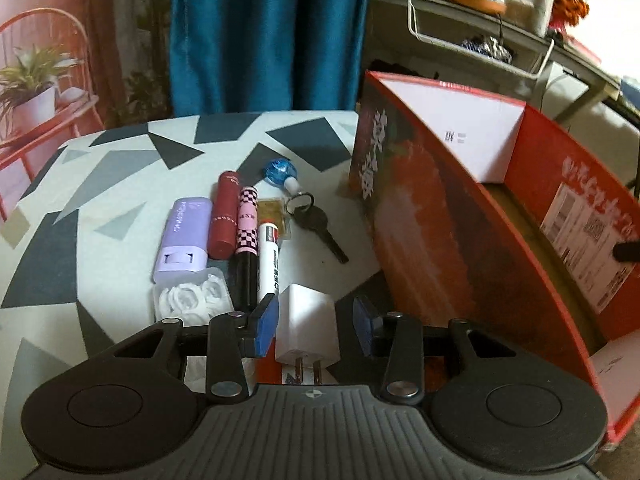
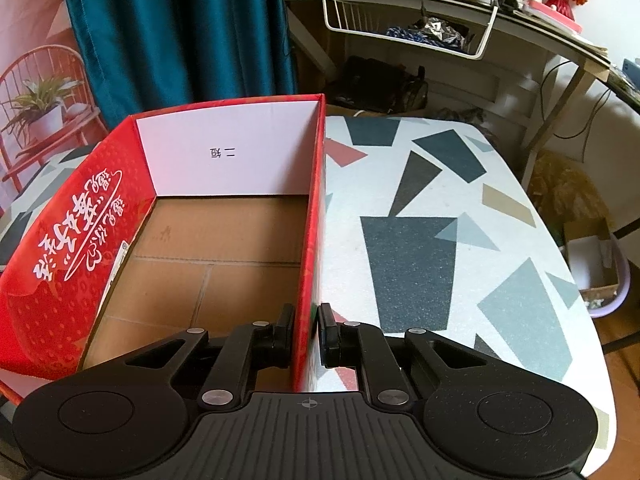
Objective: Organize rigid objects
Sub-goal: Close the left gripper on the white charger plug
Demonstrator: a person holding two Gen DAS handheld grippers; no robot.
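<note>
Left gripper (image 1: 315, 322): spread wide, blue-padded fingers (image 1: 267, 326) either side of white charger plug (image 1: 307, 326), small gap on each side, not clearly touching. Plug upright on patterned table (image 1: 120, 184), two metal prongs pointing back toward the camera.

Only in the left wrist view, a cluster lying on the table beyond the plug: lilac case (image 1: 185, 238), dark red tube (image 1: 225, 216), pink checkered pen (image 1: 246, 248), white marker (image 1: 269, 260), clear contact-lens case (image 1: 192, 300), small gold packet (image 1: 276, 218), key on ring (image 1: 316, 222), blue-capped item (image 1: 282, 172). Tube, pen and marker side by side, nearly parallel; lens case just in front of the lilac case. Red cardboard box (image 1: 420, 220) standing just right of the cluster, outer wall facing the items.

Right gripper (image 2: 307, 338): pressed onto right wall of red cardboard box (image 2: 314, 220), one finger inside, one outside, wall pinched between. Visible only in the right wrist view: box interior, bare brown cardboard floor with no items showing, white far wall with small printed characters, white lettering on the left inner wall. Table (image 2: 460, 220) to the right of the box showing only its grey, black and tan shapes. Cluttered shelf with wire basket (image 2: 404, 20) in the background of both views.
</note>
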